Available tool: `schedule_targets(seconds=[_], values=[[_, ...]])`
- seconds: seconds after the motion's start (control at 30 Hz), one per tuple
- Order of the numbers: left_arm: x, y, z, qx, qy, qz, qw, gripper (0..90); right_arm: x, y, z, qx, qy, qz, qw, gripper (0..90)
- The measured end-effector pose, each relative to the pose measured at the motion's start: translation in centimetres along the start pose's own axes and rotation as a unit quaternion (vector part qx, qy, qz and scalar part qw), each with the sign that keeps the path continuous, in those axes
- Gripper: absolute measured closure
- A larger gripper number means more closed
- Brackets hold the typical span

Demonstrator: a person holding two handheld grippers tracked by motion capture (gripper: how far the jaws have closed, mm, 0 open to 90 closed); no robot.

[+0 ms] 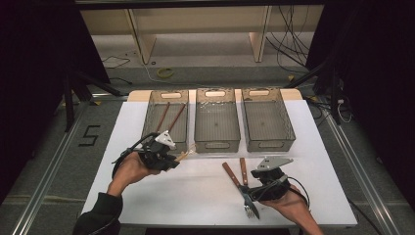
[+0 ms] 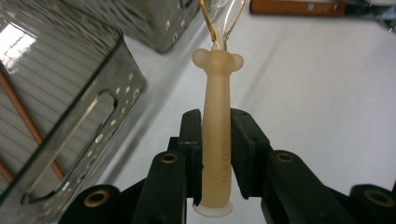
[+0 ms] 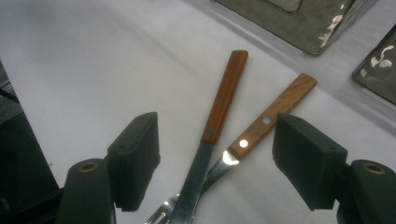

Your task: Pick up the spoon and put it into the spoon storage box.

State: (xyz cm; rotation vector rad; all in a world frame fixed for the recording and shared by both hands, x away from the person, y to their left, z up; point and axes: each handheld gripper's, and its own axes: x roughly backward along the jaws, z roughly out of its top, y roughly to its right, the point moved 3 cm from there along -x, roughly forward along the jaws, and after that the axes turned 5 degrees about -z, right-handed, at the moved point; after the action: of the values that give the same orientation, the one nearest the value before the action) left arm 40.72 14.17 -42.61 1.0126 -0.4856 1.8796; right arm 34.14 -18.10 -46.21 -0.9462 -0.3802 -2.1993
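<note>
The left gripper (image 1: 172, 157) is clamped on the pale handle of a small clear-headed utensil (image 2: 216, 126), held just in front of the left bin (image 1: 165, 120), which holds two wooden-handled pieces. The right gripper (image 3: 215, 163) hangs with jaws apart over a knife (image 3: 212, 135) and a fork (image 3: 261, 126) crossed on the white table (image 1: 195, 191).

Matt white table (image 1: 147, 122). Smoky translucent plastic bins (image 1: 217, 126), ribbed. Glossy wood handles (image 3: 224, 95) riveted to polished metal. Matt black tongs (image 2: 217, 135); cloudy, rubbery-looking handle (image 2: 216, 121).
</note>
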Motion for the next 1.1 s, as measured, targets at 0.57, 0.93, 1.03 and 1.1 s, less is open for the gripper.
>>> schedule_targets(seconds=[0.57,0.93,1.03,1.1], values=[[-0.7,-1.1,5.9,0.020,0.043,0.007,0.9988,75.0,0.0,0.0,0.0,0.000,0.000,0.002,1.0000,32.6],[-1.4,-2.3,7.3,0.033,0.058,0.008,0.9978,75.0,0.0,0.0,0.0,0.000,0.001,0.002,1.0000,32.7],[-1.4,-2.5,7.7,0.039,0.065,0.009,0.9971,75.0,0.0,0.0,0.0,0.000,0.000,0.000,1.0000,32.6],[-1.5,-2.8,8.0,0.042,0.066,0.011,0.9969,75.0,0.0,0.0,0.0,0.000,0.000,0.000,1.0000,32.7]])
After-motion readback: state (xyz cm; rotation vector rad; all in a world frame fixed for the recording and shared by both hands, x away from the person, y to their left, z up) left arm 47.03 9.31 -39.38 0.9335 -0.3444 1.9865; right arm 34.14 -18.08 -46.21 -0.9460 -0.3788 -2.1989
